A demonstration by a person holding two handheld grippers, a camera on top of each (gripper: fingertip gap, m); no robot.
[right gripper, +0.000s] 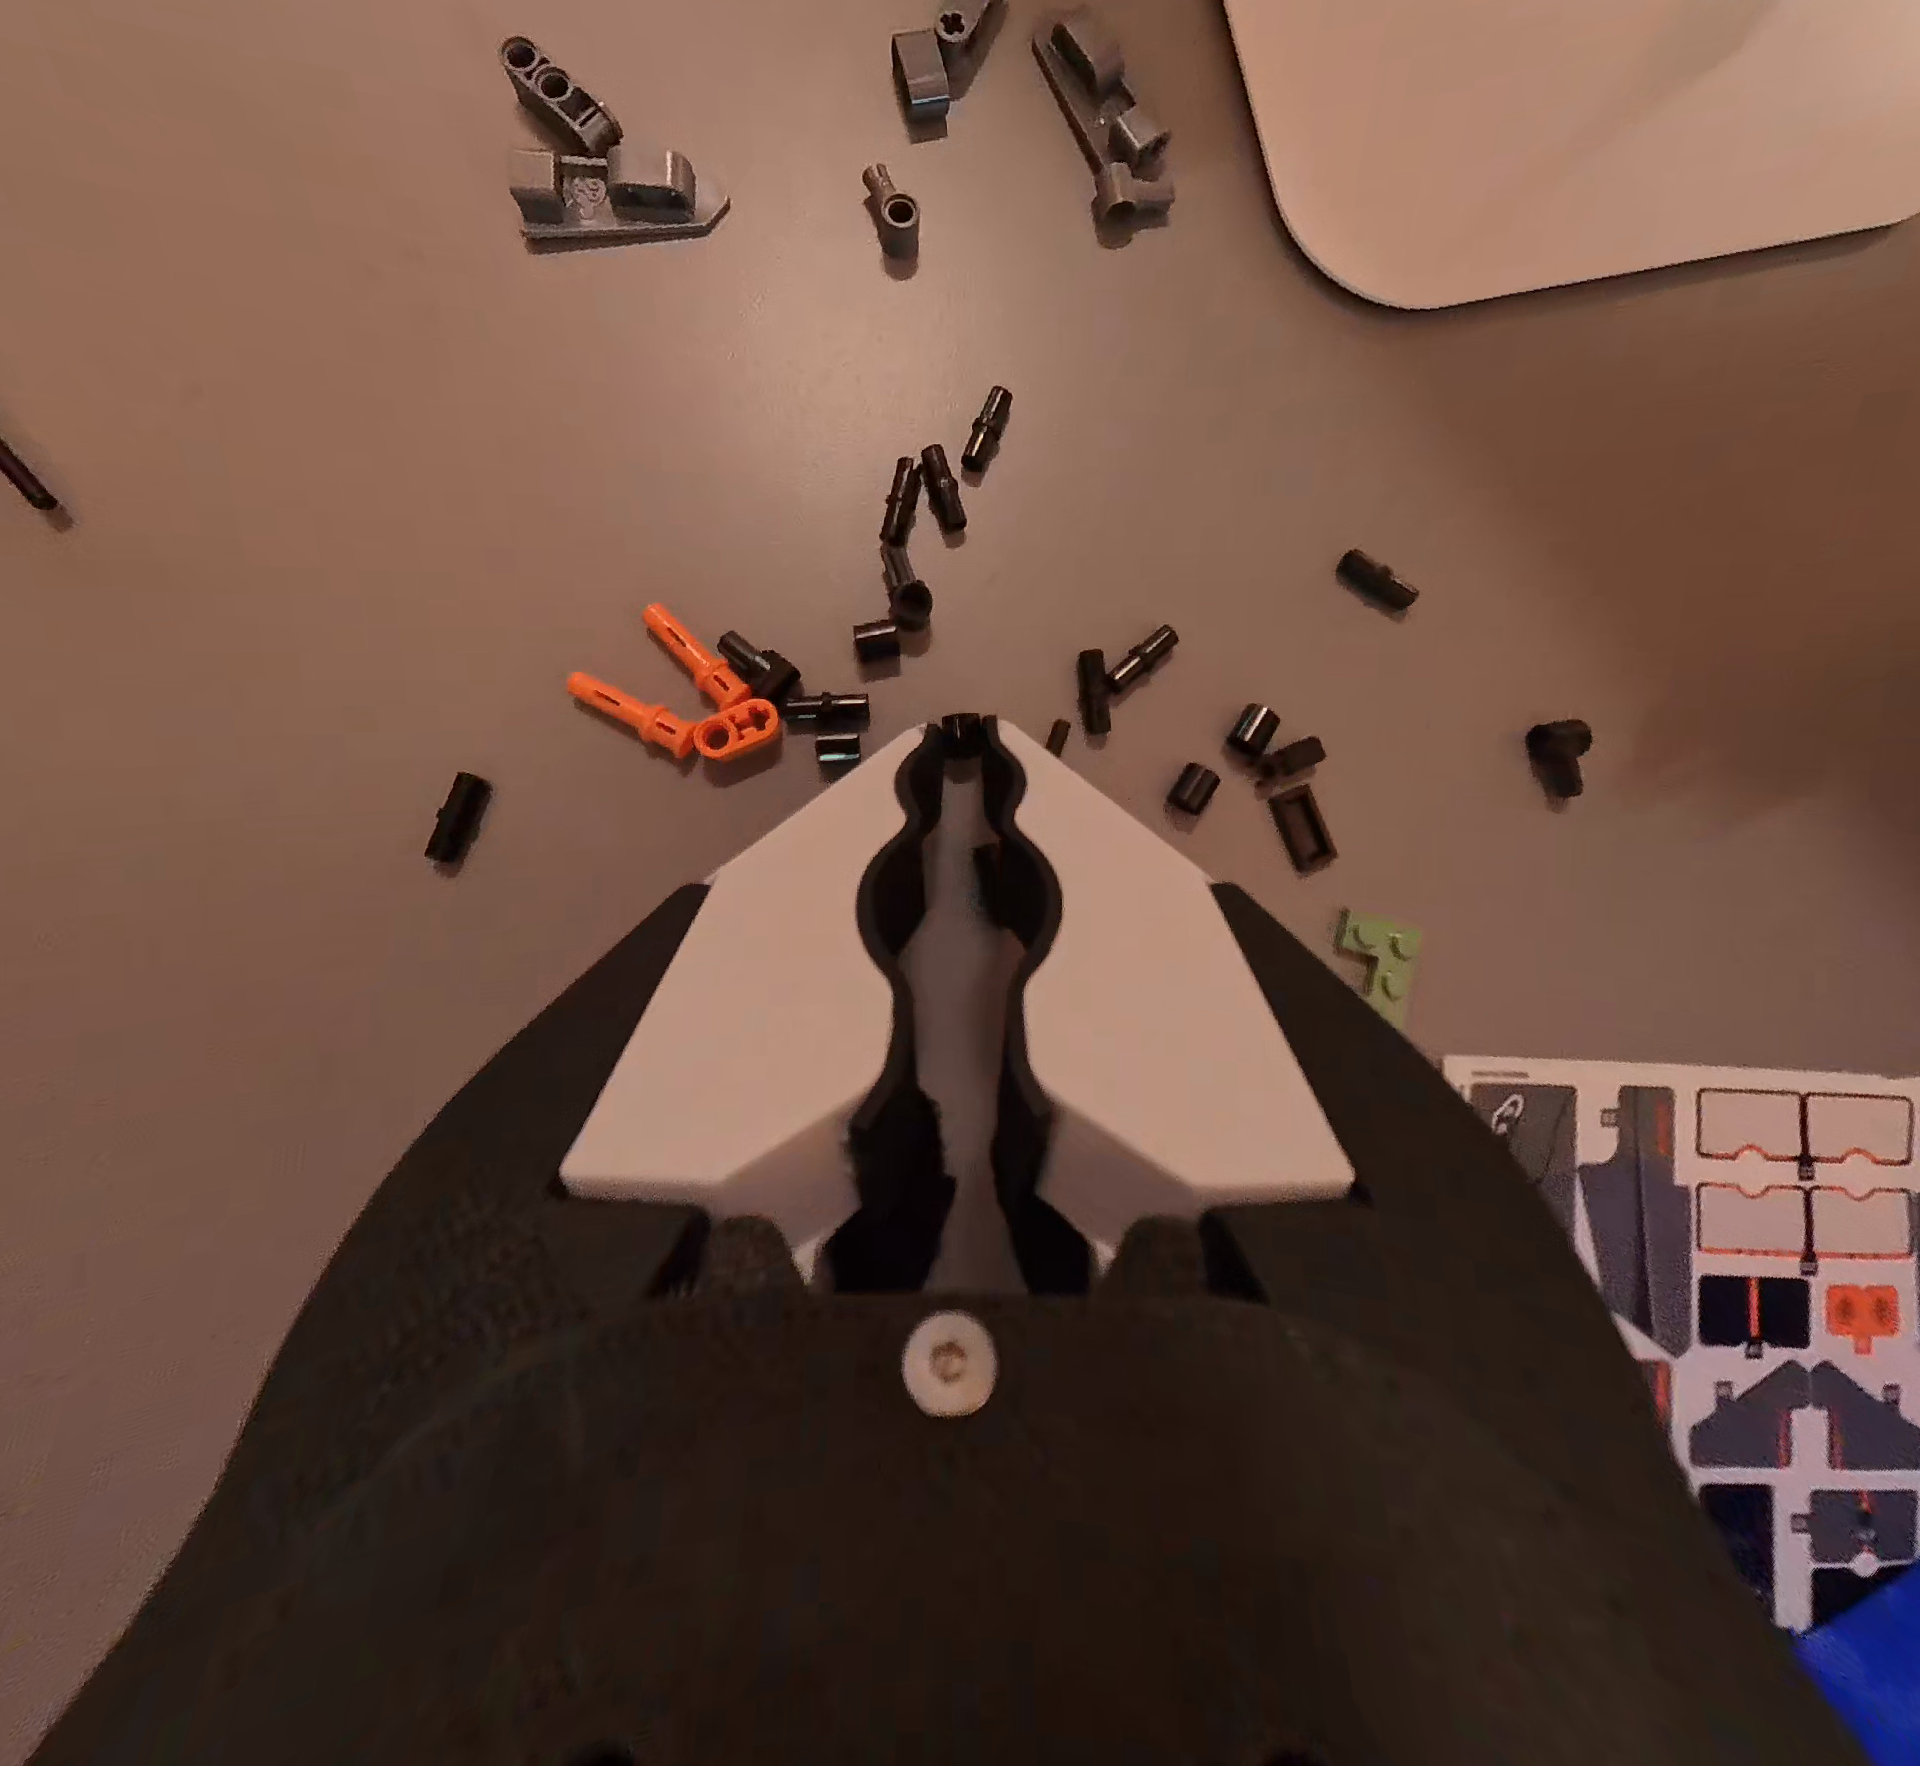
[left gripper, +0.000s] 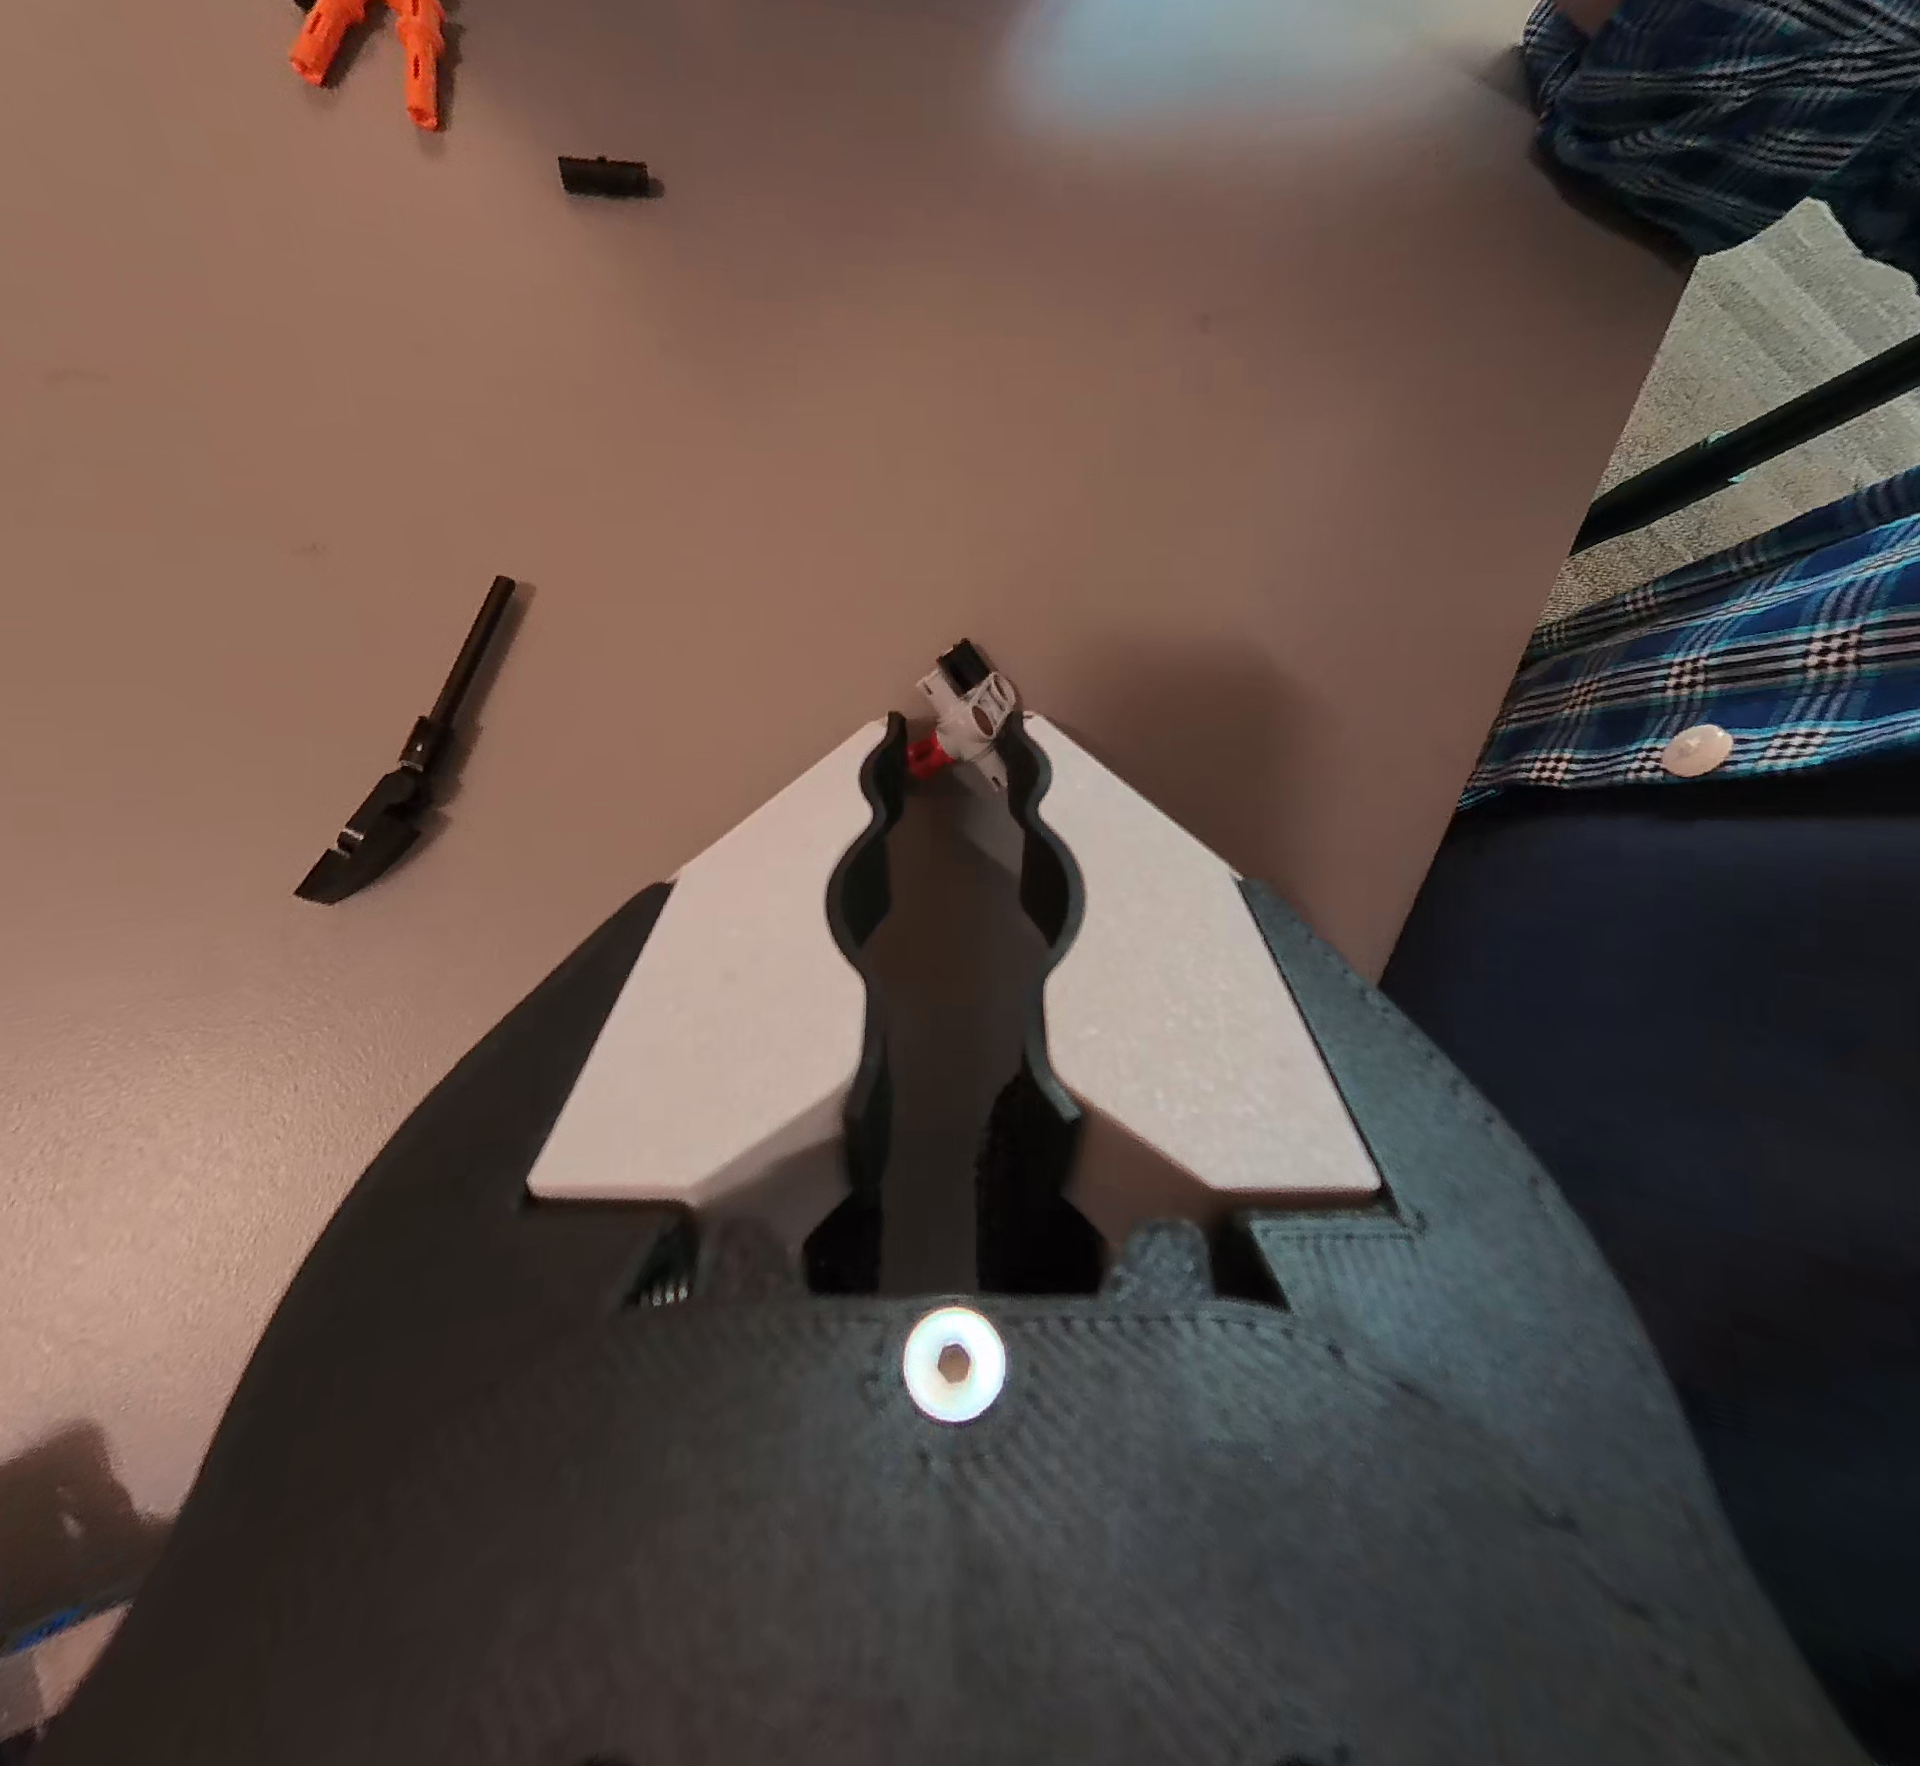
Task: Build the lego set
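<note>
The left gripper (left gripper: 954,748) has its jaws pinched on a small white, red and black lego piece (left gripper: 966,714), held at the fingertips over the brown table (left gripper: 935,366) near the person's plaid shirt (left gripper: 1704,667); an orange piece (left gripper: 374,12) and a long black rod (left gripper: 416,760) lie well off to its left. The right gripper (right gripper: 961,737) is closed on a short black pin (right gripper: 961,735) at its tips, amid scattered black pins (right gripper: 940,485), orange connectors (right gripper: 675,698) and grey pieces (right gripper: 592,168), with a sticker sheet (right gripper: 1745,1301) at lower right.
</note>
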